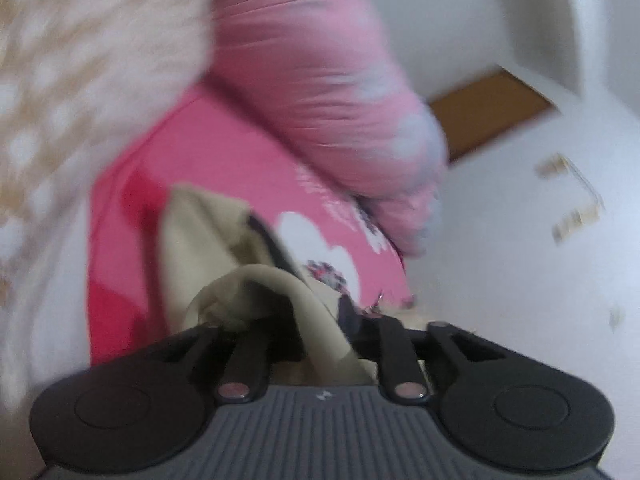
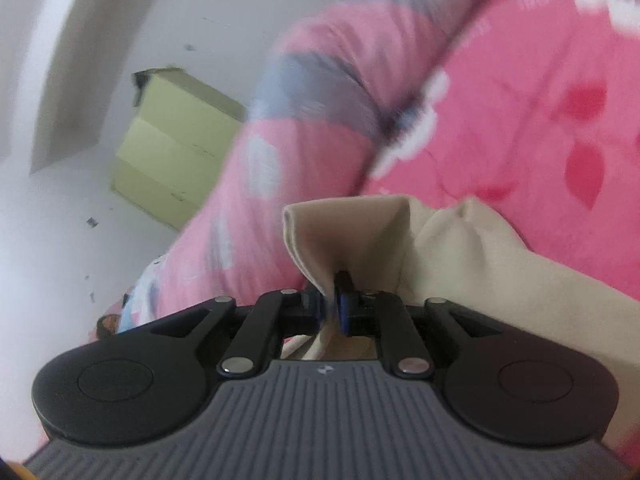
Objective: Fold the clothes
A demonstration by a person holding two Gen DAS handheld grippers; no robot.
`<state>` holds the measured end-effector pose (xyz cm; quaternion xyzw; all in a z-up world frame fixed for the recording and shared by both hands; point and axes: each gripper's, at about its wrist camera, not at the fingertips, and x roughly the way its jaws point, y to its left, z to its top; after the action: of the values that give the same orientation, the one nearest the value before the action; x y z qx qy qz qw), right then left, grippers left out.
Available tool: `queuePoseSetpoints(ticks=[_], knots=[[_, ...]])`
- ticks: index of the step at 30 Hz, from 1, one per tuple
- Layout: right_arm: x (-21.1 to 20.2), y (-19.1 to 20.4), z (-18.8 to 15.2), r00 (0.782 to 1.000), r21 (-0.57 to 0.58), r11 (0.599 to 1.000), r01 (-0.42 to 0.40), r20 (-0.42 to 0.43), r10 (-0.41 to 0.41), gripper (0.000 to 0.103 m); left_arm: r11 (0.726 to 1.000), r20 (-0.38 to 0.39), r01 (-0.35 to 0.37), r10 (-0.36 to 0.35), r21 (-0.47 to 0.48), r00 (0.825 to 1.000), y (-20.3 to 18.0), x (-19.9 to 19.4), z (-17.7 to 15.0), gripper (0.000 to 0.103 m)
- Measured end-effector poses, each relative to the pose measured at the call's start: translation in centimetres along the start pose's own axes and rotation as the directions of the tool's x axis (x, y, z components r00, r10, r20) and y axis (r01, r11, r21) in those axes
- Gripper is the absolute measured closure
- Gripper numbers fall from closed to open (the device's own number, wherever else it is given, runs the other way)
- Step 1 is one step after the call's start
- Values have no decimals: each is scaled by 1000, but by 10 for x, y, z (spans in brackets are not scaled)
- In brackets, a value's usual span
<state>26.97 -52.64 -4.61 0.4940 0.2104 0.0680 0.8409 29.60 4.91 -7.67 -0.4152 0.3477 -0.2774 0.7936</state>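
A beige garment point(image 1: 200, 232) lies on a pink bedsheet point(image 1: 192, 168) with red and white prints. In the left wrist view a fold of it arches over my left gripper point(image 1: 316, 320) and runs down between the jaws; the cloth hides the fingertips, so the grip is unclear. In the right wrist view the same beige garment point(image 2: 480, 264) spreads to the right, and a raised flap of it passes between the pads of my right gripper point(image 2: 330, 308), which pinch it in a narrow gap. Both views are blurred.
A rolled pink and grey quilt point(image 1: 320, 80) point(image 2: 320, 100) lies on the bed beyond the garment. A beige-and-white patterned cloth point(image 1: 80, 60) fills the left. A yellow-green cabinet point(image 2: 172, 152) stands by the white wall, and a brown board point(image 1: 488, 108) shows at the right.
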Motion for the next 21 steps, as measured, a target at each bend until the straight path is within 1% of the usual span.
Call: queuePoseSetpoints(ticks=[1,2,3,4,5,6,7,10,11,12,14,15,16,17,18,20,21], knots=[[8,-12,3,1000,28,1000,8,-1,-8,76,999,24,9,-8,-36,1000,6,1,1,65],[11,-25,5,1000,58,998,13,24,-15,74,998,47,22,-19,-60,999,10,1,3,52],[10,-34,6,999,88,996,6,52,-10,71,998,68,42,-38,-55,997,8,-2,5,47],[5,-41,7,997,118,993,-26,79,17,65,997,88,61,-57,-49,994,7,-4,6,45],[-2,-48,8,993,148,987,-66,109,50,62,996,108,81,-76,-43,991,5,-7,8,45],[-10,-51,9,989,151,985,-84,134,64,57,995,124,91,-86,-35,989,4,-9,10,45],[-18,-52,9,985,144,985,-92,157,69,55,997,126,77,-73,-23,989,0,-12,11,44],[-50,-46,4,982,93,994,-56,183,38,54,999,127,50,-52,21,990,-11,-28,9,41],[-63,-45,1,982,77,996,-45,189,30,53,998,125,41,-45,37,991,-15,-34,7,36],[-76,-43,-1,981,60,998,-34,194,21,51,998,117,26,-33,56,993,-21,-42,4,33],[-104,-38,-10,982,27,999,32,187,-36,47,995,89,8,-17,101,996,-31,-61,-7,26],[-115,-36,-14,982,15,998,61,177,-63,44,992,72,2,-12,125,997,-36,-71,-14,23],[-126,-35,-20,983,13,996,85,160,-86,41,989,55,-3,-6,150,998,-41,-80,-21,17],[-137,-35,-26,985,22,994,108,136,-110,41,986,33,-3,-3,169,999,-44,-89,-29,14],[-146,-35,-33,986,34,992,124,111,-127,41,984,-1,11,-10,176,1000,-45,-96,-40,14],[-155,-38,-49,990,62,990,124,56,-128,40,983,-68,31,-19,180,997,-46,-106,-62,11],[-159,-40,-56,992,76,990,122,28,-125,38,988,-96,23,-8,156,995,-41,-105,-74,11]])
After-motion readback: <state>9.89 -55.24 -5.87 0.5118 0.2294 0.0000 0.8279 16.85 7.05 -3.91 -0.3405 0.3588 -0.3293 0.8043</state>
